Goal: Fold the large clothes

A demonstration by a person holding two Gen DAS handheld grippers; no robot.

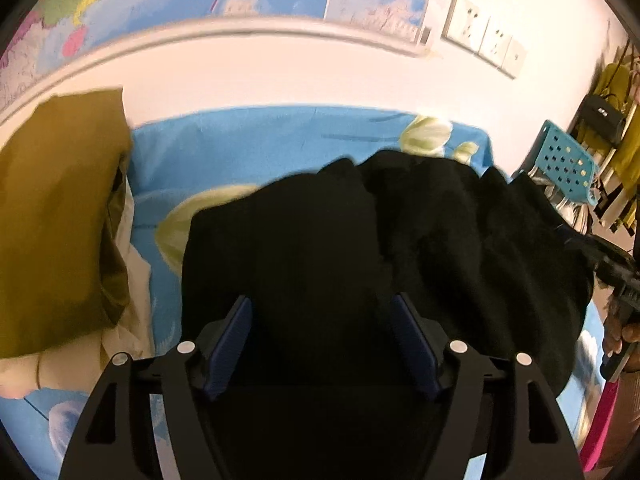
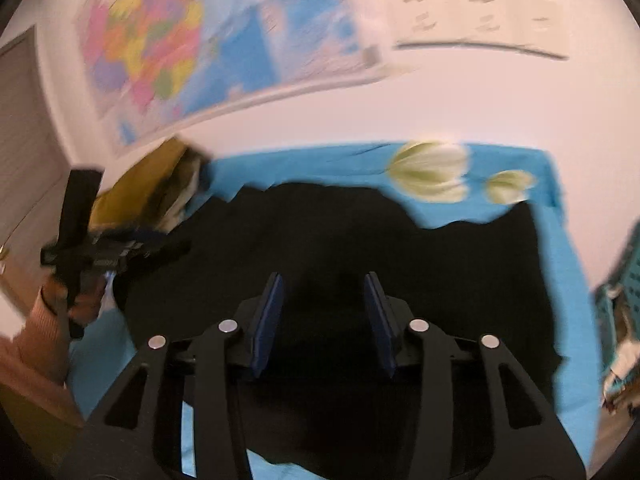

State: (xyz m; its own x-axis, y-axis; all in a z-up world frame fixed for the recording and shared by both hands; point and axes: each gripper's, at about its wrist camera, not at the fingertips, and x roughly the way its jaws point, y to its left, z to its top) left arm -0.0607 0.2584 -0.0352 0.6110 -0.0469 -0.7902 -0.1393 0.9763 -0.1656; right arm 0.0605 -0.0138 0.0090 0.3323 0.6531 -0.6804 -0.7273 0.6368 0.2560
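The black garment (image 1: 400, 240) lies on the blue floral sheet (image 1: 260, 148) that covers the work surface, occupying the near and middle part of it, with the sheet's far strip and its pale tulip print left bare toward the wall. The garment is dark and matte; its detail is hard to read, and you cannot tell which edge is a hem or a sleeve. In the left wrist view its right portion is bunched into soft ridges while the left portion lies smoother, with a raised fold line running between them; judge this as a partly made fold that needs flattening. In the right wrist view the cloth appears flatter, with an uneven far edge. Your left gripper (image 1: 322, 344) sits low over the near edge of the garment with its jaws well apart and nothing pinched between the blue pads (image 1: 230, 344); black cloth shows under the gap but is not clamped. Your right gripper (image 2: 324, 320) stands partly open, likewise empty, above the near middle of the cloth; that view is blurred. Both tools are angled downward toward the cloth, a posture that suits selecting the next edge to grasp. To the far left, an olive-brown cloth (image 1: 60, 220) is piled over something pale, clear of the garment. A teal perforated basket (image 1: 568, 164) stands off the right side, beyond the sheet.
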